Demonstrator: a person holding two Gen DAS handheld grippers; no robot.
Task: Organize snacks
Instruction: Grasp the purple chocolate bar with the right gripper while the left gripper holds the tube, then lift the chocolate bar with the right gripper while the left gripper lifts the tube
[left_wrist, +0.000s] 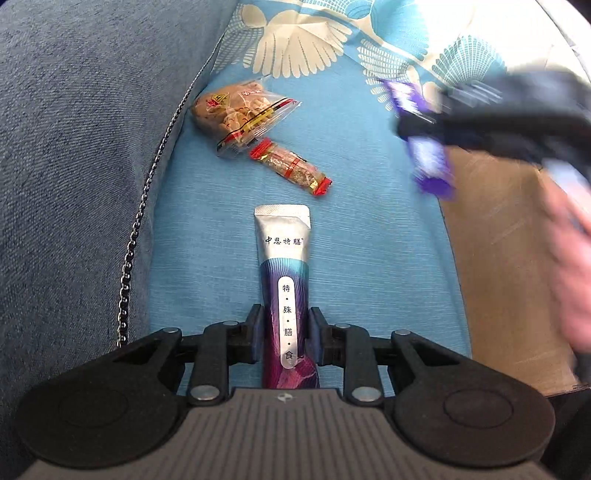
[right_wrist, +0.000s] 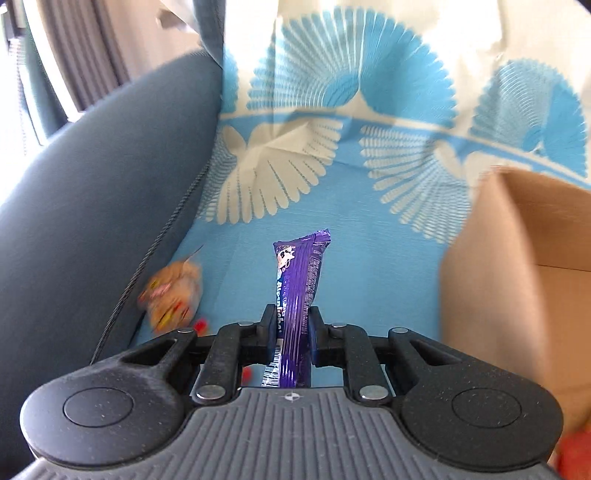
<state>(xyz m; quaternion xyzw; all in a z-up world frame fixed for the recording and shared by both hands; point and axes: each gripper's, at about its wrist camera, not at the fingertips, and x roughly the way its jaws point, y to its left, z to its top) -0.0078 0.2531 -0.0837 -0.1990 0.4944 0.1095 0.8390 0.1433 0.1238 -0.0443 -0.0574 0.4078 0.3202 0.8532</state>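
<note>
Silver-purple sachet (left_wrist: 286, 295) clamped in left gripper (left_wrist: 286, 332), above blue patterned cloth (left_wrist: 369, 240). Purple candy bar (right_wrist: 297, 291) clamped in right gripper (right_wrist: 293, 328), near cardboard box (right_wrist: 517, 277). Nut bag (left_wrist: 236, 114) & red-ended candy (left_wrist: 291, 166) lie on cloth by sofa cushion (left_wrist: 74, 166).

Blue cloth (left_wrist: 369, 229) with white fan print covers the seat. On it: clear snack bag (left_wrist: 236, 114) far left by the armrest (left_wrist: 74, 166), red-ended candy (left_wrist: 291, 167) just beside it, cardboard box (right_wrist: 517, 280) right.
</note>
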